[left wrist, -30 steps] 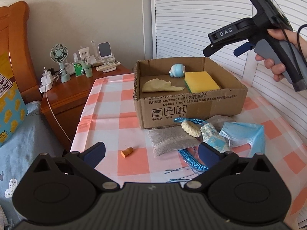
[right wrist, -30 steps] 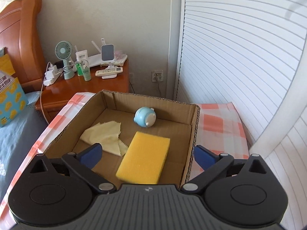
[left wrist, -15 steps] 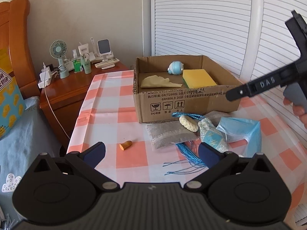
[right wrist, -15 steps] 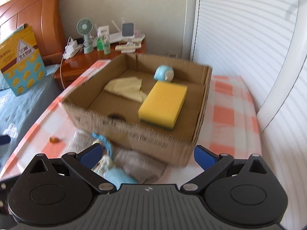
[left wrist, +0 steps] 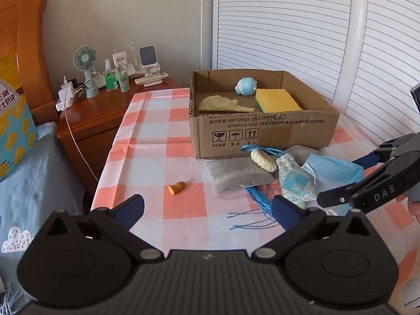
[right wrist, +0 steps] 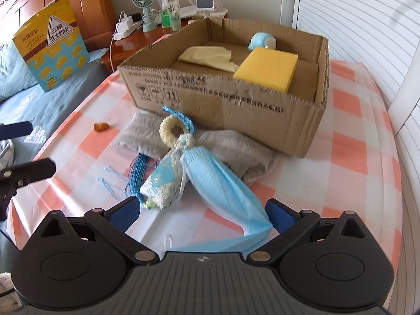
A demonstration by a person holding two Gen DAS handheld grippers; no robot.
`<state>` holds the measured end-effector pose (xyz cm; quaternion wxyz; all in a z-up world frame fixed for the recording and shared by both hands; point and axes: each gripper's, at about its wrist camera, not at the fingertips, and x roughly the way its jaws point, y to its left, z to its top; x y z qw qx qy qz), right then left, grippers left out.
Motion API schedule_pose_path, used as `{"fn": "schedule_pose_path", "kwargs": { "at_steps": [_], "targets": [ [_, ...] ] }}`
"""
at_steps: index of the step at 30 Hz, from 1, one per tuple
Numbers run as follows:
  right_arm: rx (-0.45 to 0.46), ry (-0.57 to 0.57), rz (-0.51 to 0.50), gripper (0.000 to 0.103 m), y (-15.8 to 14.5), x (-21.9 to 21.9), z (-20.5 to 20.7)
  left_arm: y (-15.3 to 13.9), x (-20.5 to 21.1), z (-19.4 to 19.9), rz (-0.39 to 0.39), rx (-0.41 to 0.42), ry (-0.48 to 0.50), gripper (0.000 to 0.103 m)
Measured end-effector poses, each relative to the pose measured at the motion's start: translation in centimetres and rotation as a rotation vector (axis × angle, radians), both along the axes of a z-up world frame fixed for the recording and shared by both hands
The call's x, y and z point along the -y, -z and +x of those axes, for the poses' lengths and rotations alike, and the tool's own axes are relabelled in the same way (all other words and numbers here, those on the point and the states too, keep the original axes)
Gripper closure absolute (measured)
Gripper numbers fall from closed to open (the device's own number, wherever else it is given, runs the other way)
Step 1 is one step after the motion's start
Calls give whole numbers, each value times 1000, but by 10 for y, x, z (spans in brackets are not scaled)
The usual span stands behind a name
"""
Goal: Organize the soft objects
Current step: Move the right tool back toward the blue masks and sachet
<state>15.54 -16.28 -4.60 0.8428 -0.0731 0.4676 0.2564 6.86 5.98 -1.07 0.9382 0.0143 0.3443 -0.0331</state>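
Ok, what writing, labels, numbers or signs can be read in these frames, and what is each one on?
"DAS": on the right gripper, seen from the left wrist camera.
"GB/T29601 2013" and "GB4806.9 2023": printed on the front of the cardboard box; the rest of those lines is too blurred.
Three handling signs (glass, umbrella, up arrows) on the box; their captions are too small.
"三角芝士奶块": in the triangle on the yellow bag; its other print is too small.
Bottle labels on the nightstand: unreadable.

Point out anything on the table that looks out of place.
A small orange piece lies alone on the checked tablecloth, apart from the heap of soft things by the cardboard box. The box's front rim looks torn and ragged.
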Motion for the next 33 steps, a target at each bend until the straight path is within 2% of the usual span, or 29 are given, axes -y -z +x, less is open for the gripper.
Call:
{"fn": "schedule_pose_path", "kwargs": {
  "at_steps": [10, 14, 25, 33],
  "targets": [
    [-67, -83, -9, 0, 2, 1, -47, 6, 0, -1, -10, -21, 8, 1],
    [-20, -102, -59, 0, 2, -4, -60, 9, 1, 1, -15, -28, 21, 1],
    [91, 5, -131, 0, 10, 15, -52, 20, -9, 16, -51, -54, -12, 1],
    [181, -43, -219, 0, 24, 23, -53, 35, -7, 44, -13, -95, -57, 2]
  ]
}}
